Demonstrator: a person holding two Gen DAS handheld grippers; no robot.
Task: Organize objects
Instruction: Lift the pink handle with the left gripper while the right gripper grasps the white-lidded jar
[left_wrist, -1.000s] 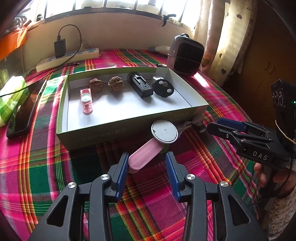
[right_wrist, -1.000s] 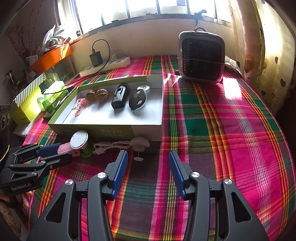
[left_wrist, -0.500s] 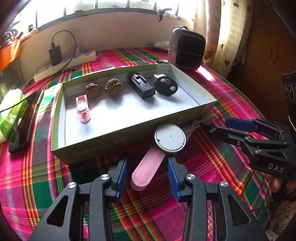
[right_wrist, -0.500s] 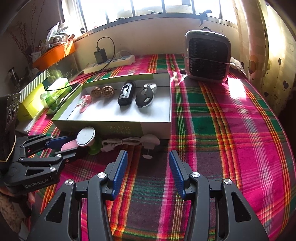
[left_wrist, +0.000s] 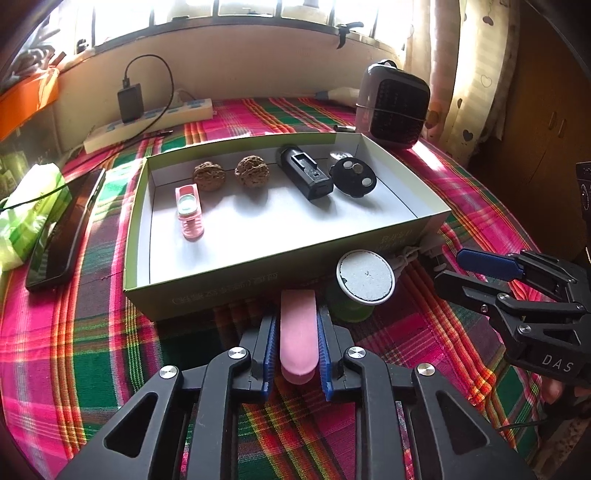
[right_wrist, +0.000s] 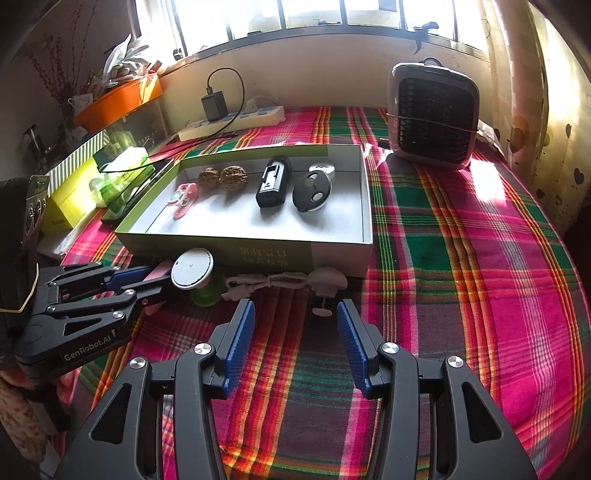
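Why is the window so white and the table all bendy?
Left wrist view: the window is washed out by daylight, and the box edges curve from the fisheye lens. Right wrist view: sun glare hits the cloth by the heater, and the corners go dark.

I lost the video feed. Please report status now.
Left gripper shut on pink handle. Right gripper open, empty. Box wall directly ahead.
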